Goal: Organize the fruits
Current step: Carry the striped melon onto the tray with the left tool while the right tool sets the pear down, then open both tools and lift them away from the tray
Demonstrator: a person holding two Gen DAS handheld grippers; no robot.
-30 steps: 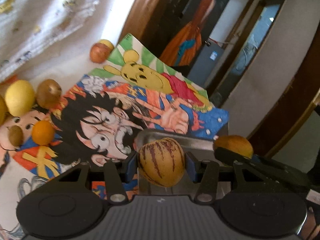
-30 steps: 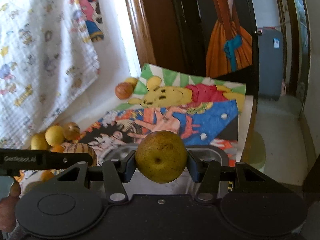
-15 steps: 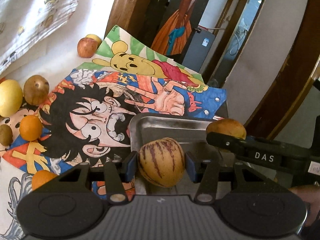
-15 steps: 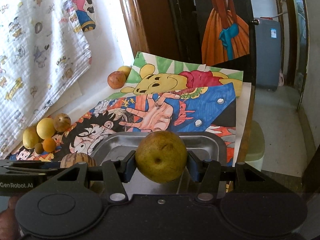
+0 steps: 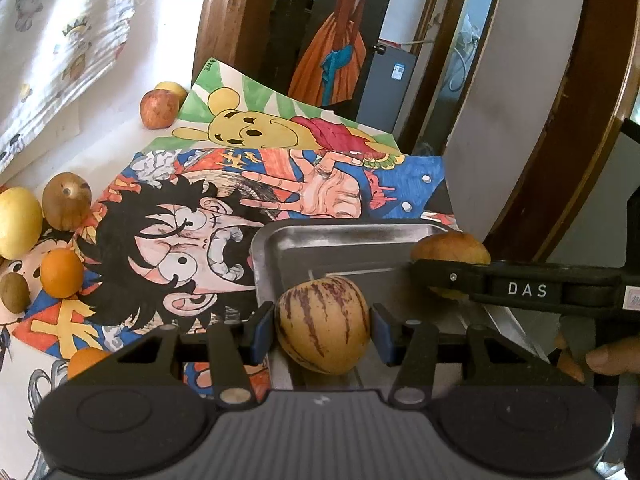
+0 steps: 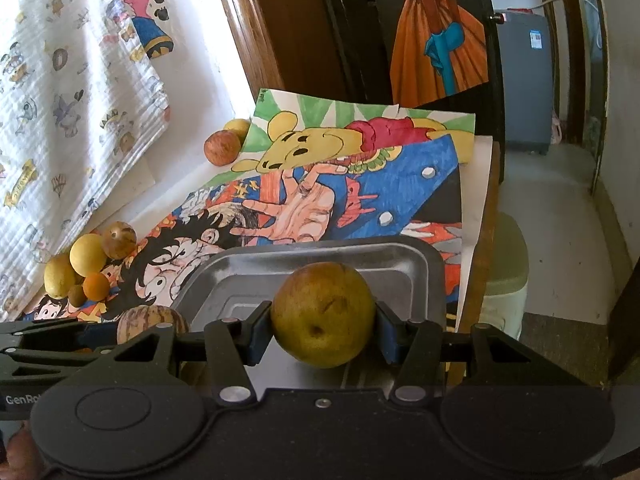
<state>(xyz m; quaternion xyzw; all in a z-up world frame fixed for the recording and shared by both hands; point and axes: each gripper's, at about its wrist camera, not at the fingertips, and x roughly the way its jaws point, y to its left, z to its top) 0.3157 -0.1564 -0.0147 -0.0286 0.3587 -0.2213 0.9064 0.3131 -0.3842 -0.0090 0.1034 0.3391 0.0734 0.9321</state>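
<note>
My left gripper (image 5: pixel 323 330) is shut on a yellow melon with purple stripes (image 5: pixel 323 322), held over the near left part of a metal tray (image 5: pixel 340 236). My right gripper (image 6: pixel 323 320) is shut on a brownish-green pear (image 6: pixel 323 314) above the same tray (image 6: pixel 400 254). In the left wrist view the pear (image 5: pixel 450 246) shows at the right, behind the right gripper's black finger. In the right wrist view the striped melon (image 6: pixel 150 320) shows at the lower left. Loose fruits lie at the left: a yellow one (image 5: pixel 18 222), a brown one (image 5: pixel 66 200), an orange (image 5: pixel 61 273).
Colourful cartoon drawings (image 5: pixel 312 184) cover the table under the tray. A red apple (image 5: pixel 158 109) and a yellow fruit sit at the back by the wall. A printed cloth (image 6: pixel 60 100) hangs at the left. The table's right edge (image 6: pixel 482 264) drops to the floor.
Both grippers have dropped lower and moved forward over the tray, each still holding its fruit. The tray now fills more of both views.
</note>
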